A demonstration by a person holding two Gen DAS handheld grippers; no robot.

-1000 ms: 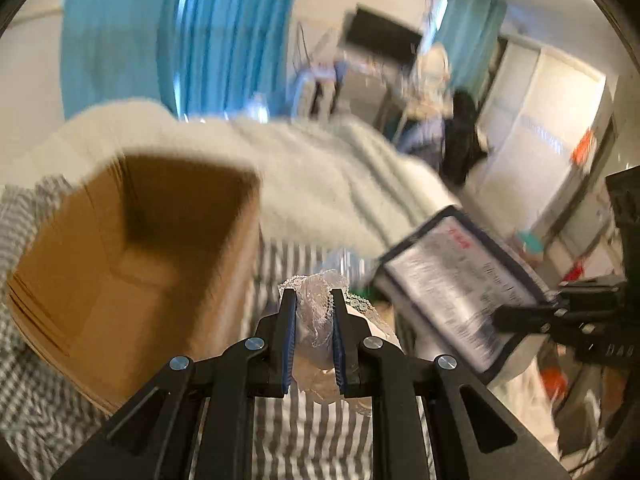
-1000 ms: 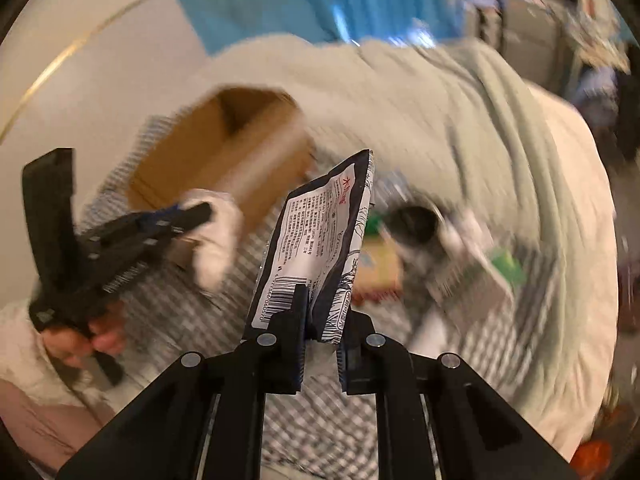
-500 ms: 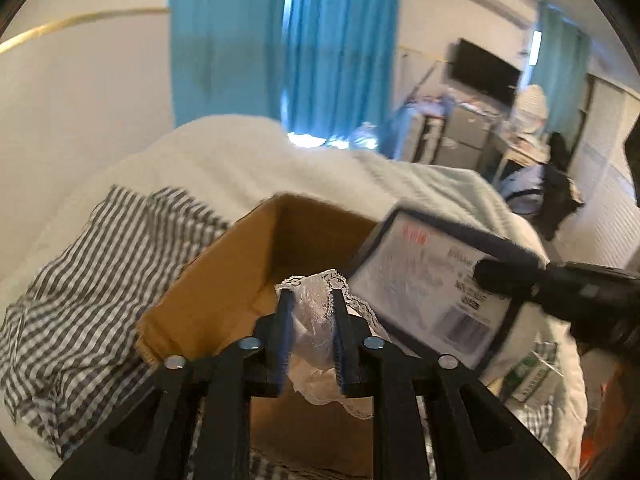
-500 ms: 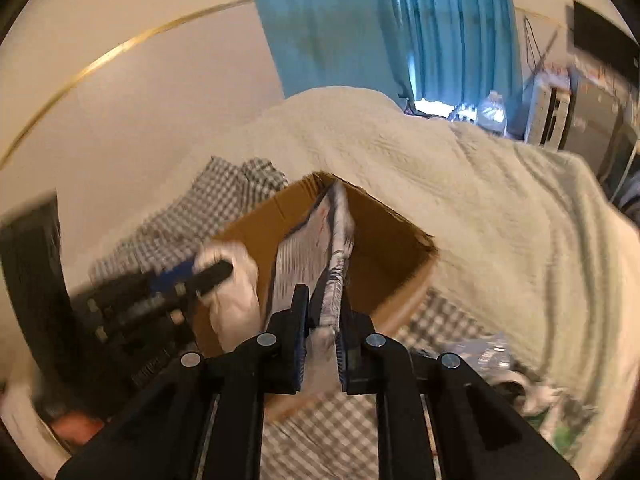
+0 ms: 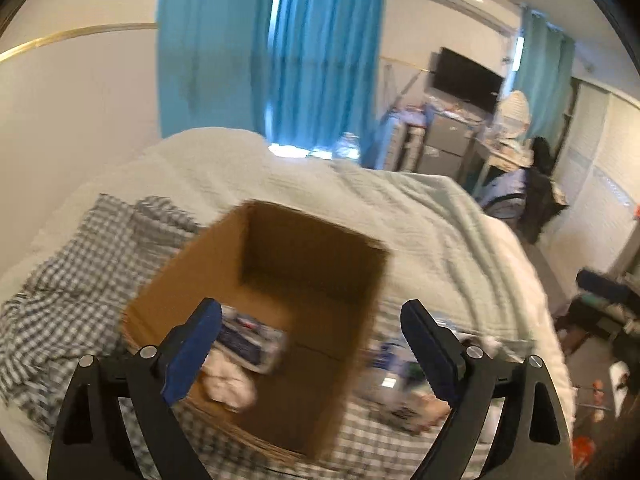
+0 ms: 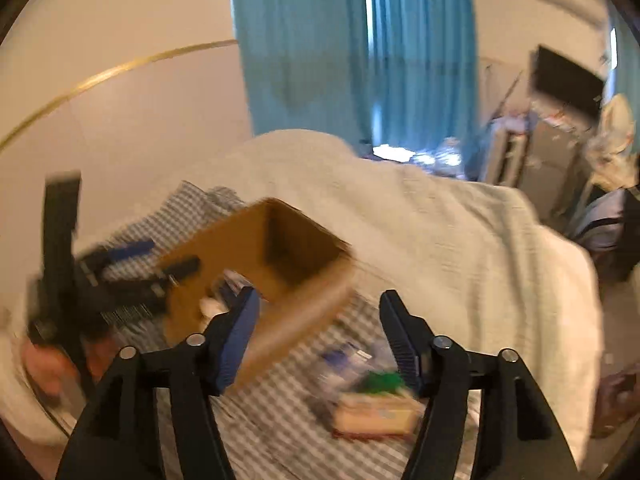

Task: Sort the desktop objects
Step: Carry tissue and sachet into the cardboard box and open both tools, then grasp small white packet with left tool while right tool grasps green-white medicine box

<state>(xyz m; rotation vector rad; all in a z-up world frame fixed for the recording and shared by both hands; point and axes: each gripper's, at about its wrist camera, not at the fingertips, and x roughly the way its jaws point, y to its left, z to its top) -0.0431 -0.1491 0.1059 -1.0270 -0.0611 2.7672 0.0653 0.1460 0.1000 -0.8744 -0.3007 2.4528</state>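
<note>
both claws are springing open with nothing between them – the left gripper point(image 5: 310, 336) and right gripper point(image 6: 318, 322) above the cardboard box point(image 5: 280, 264), where a white cloth point(image 5: 230, 384) and a packet point(image 5: 250, 340) lie – so the drop looks done, and next comes a reach for the loose items point(image 6: 368, 396) on the checked cloth point(image 6: 280, 412).

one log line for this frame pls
left tongs: opening, empty | right tongs: opening, empty | cardboard box: holds packet, white cloth | checked cloth: more items
</note>
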